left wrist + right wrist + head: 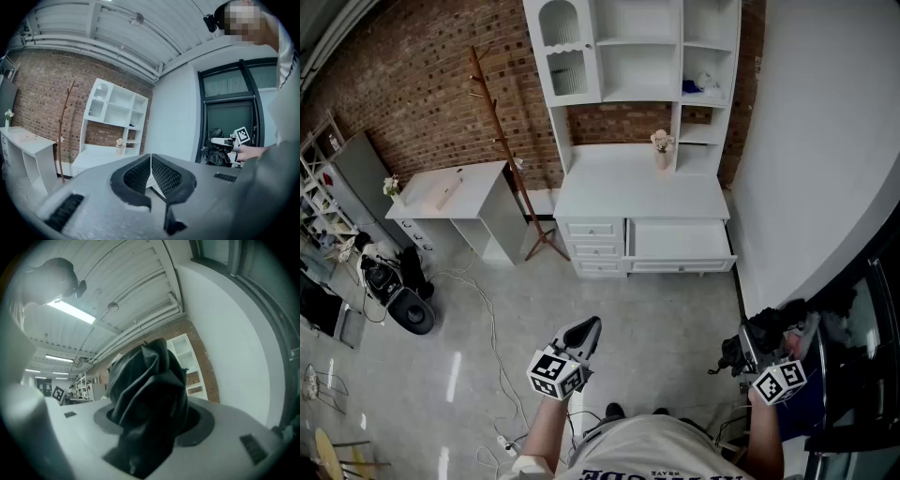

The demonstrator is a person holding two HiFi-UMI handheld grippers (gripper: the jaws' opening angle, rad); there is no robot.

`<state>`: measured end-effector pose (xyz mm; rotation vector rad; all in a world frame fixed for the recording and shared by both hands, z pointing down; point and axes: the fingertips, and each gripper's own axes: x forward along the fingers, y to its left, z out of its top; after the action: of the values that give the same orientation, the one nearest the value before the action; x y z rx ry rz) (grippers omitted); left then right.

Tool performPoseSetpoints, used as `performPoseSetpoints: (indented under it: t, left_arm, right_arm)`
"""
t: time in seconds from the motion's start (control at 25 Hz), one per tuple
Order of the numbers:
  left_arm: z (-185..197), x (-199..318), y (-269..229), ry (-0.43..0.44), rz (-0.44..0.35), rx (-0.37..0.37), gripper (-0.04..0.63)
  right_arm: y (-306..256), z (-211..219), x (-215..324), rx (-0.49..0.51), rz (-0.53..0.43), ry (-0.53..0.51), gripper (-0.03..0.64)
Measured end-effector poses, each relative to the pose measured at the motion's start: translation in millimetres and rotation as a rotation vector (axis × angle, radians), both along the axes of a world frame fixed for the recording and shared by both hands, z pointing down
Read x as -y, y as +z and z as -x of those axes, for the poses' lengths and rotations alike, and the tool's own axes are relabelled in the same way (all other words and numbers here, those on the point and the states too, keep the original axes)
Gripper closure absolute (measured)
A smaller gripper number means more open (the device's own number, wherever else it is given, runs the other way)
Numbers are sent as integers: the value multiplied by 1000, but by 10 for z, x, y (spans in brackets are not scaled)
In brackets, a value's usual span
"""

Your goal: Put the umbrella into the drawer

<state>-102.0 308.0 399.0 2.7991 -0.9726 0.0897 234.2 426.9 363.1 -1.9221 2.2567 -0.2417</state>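
**While the umbrella is in hand, the drawer waits open across the room**

Although the folded black umbrella [147,385] is already picked up, it has not yet got near its destination. The right tongs [152,422] grip it, their pads spread wide around the bundled fabric, which bulges up between them. In the head view the umbrella is a dark mass at the near right, close to the person's body and beside dark clutter along the right wall.

The left tongs [151,164] are closed tip to tip with nothing between them, held out at the near left.

At the far side stands the white table [642,192] with a shelving unit on top. Its wide right-hand drawer [680,265] is pulled out and looks bare inside, so the opening step seems done. A stretch of grey floor [656,309] lies between the person and that drawer.

I judge the task roughly at its midpoint. The grasp is made and the drawer is ready. What is left is carrying the umbrella across, lowering it inside, letting go, and perhaps pushing the drawer shut with the free left tongs.
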Motion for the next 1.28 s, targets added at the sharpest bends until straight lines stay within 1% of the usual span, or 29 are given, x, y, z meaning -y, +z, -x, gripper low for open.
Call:
performPoseSetpoints:
  t: [0.36, 0.92, 1.28]
  left_arm:
    - [44, 29, -19, 8, -13, 2, 568]
    - [90, 82, -5, 29, 0, -8, 568]
    - [323, 163, 116, 40, 38, -25, 568]
  right_arm:
    - [-47, 54, 13, 4, -8, 3, 353]
    - [-63, 148, -15, 16, -9, 26, 353]
    - [-76, 464, 26, 39, -18, 21, 359]
